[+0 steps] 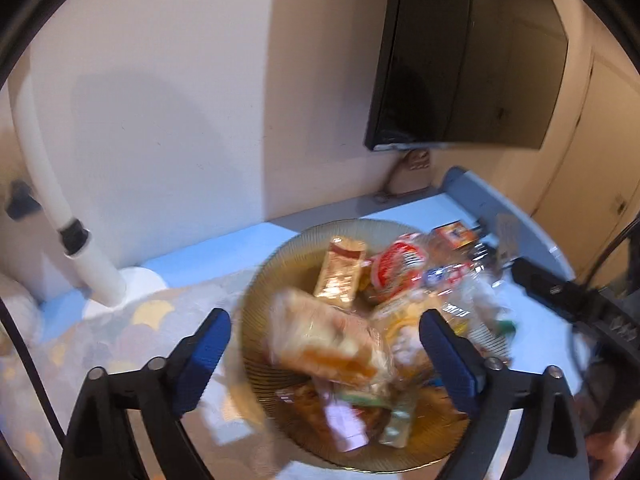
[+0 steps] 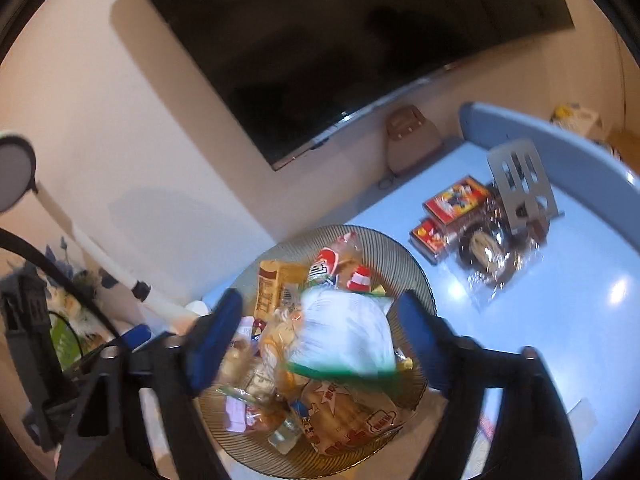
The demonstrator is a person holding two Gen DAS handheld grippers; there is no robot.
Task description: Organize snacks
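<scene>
Pale blue tabletop (image 2: 580, 320) fills the lower part of both wrist views, backed by a cream wall with a dark screen (image 2: 340, 48) hung on it. Nearest the cameras, the left gripper (image 1: 326, 338) stands with its blue-padded jaws wide apart above a ribbed amber glass plate (image 1: 256, 280), and a blurred clear-wrapped pastry packet (image 1: 332, 344) lies between the pads without either one pressing on it. The right gripper (image 2: 316, 340) is likewise spread open over the same plate (image 2: 400, 252), with a blurred white packet edged in green (image 2: 344, 336) between its pads; whether the packet touches them cannot be told. The plate is heaped with snacks: a tan sachet (image 1: 340, 272), a red-and-white wrapped bun (image 1: 396, 268) and more clear bags. Beyond the plate, toward the table's far right, two red boxes (image 2: 456, 200) sit beside a clear bag holding something dark (image 2: 488, 256) and a grey metal stand (image 2: 520, 184). At the far left a white lamp arm (image 1: 44, 168) rises from its round base.
</scene>
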